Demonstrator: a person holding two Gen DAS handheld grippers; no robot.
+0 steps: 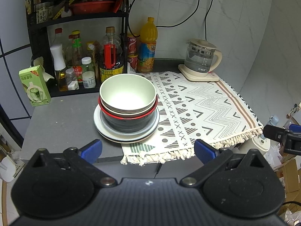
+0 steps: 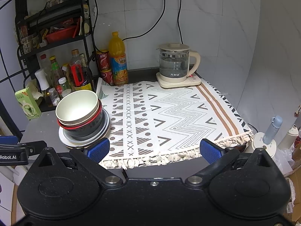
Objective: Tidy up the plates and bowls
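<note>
1. I see one stack of crockery on the dark grey worktop (image 1: 62,120), at the left edge of the patterned cloth. On top sits a pale green round bowl (image 1: 128,92) with a matte, lit interior.
2. That bowl nests inside a beige bowl (image 1: 129,113), of which only the rim shows, and this in turn sits in a black bowl with a red rim (image 1: 129,123).
3. Under the bowls lie stacked round plates: a grey-blue plate (image 1: 150,124), a wider white plate (image 1: 99,128), and a thin tan plate edge (image 1: 131,141) at the bottom.
4. The stack's right side overlaps the white fringed cloth with black geometric pattern (image 1: 197,105); its left side rests over bare worktop.
5. My left gripper (image 1: 147,150) hangs in front of the stack with its blue-padded jaws spread wide, holding nothing.
6. My right gripper (image 2: 154,148) is likewise spread apart and empty, over the cloth's near fringe, with the stack just beyond its left finger.
7. Behind the stack stand condiment bottles on a black metal rack (image 1: 75,20), an orange juice bottle (image 1: 147,45), and a glass kettle with a cream handle (image 1: 202,58) on the cloth's far corner.
</note>
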